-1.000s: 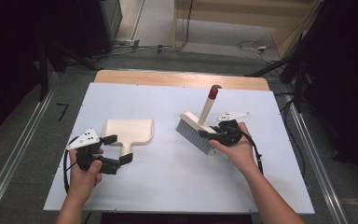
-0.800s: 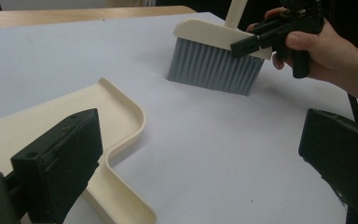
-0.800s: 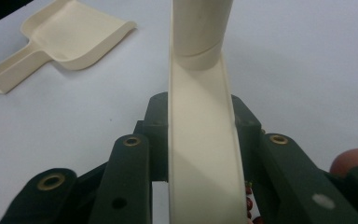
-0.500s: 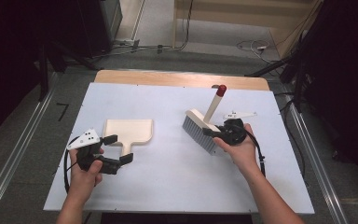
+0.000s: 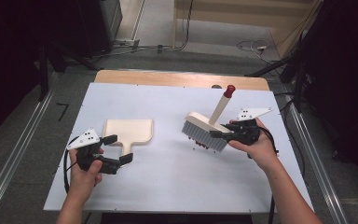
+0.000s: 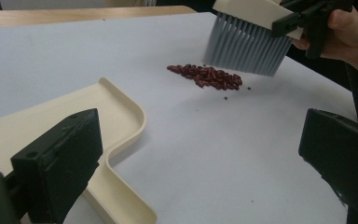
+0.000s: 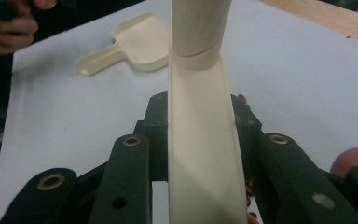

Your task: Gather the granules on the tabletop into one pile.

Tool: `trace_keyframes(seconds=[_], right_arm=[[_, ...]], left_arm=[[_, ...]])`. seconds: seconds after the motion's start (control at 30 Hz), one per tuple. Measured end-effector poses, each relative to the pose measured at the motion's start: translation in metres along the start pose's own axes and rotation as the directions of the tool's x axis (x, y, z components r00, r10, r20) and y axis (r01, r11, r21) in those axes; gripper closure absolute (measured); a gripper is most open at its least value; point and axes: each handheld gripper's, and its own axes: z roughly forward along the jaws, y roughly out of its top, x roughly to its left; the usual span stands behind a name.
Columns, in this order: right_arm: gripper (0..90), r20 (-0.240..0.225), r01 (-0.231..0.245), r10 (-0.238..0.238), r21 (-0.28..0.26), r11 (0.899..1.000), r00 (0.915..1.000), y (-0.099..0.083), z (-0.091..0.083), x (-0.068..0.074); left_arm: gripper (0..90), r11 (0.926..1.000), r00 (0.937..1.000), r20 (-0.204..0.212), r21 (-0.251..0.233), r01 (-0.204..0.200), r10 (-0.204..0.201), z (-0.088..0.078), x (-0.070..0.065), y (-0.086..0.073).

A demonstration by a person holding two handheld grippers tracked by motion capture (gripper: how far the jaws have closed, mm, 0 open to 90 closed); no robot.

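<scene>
The brush (image 5: 205,131) hung in the right gripper (image 5: 223,135), its cream back clamped between the 2 black jaws, as the right gripper view showed with the block (image 7: 200,154) wedged tight between them. It sat over the right half of the table (image 5: 168,186), nearer the far edge than the near one, bristles (image 6: 244,51) pointing down and clear of the surface. Its handle slanted up and away toward the far right corner, ending in a red tip (image 5: 230,89). Right under the bristles lay a small heap of red beans (image 6: 207,77), not touched by the brush in the left gripper view. Across on the left half rested the cream dustpan (image 5: 129,131), flat on the table, handle pointing to the near edge. The left gripper (image 5: 121,149) waited there, jaws spread wide on either side of that handle, nothing pinched, one jaw just over the pan's edge (image 6: 121,116). The 2 hands were well apart.
</scene>
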Motion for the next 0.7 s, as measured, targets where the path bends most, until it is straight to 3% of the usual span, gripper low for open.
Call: trace_keyframes(seconds=[0.13,0.3,0.4,0.7], right_arm=[[65.4,-0.06,0.034,-0.032,0.032,0.999,0.9977,-0.008,0.002,0.004],[65.4,-0.111,0.098,-0.086,0.107,0.989,0.9901,-0.017,0.02,0.008],[65.4,-0.07,0.143,-0.136,0.106,0.984,0.9883,-0.021,0.026,0.002],[65.4,-0.025,0.093,-0.091,0.061,0.994,0.9955,-0.022,0.032,-0.018]], left_arm=[[0.0,1.0,1.0,0.0,0.003,0.0,0.0,0.001,-0.001,0.0],[0.0,1.0,1.0,0.001,0.005,-0.004,0.004,0.002,-0.002,0.0],[0.0,1.0,1.0,0.002,0.005,-0.007,0.007,0.001,-0.002,0.0],[0.0,1.0,1.0,0.001,0.001,-0.005,0.005,0.0,-0.001,0.001]])
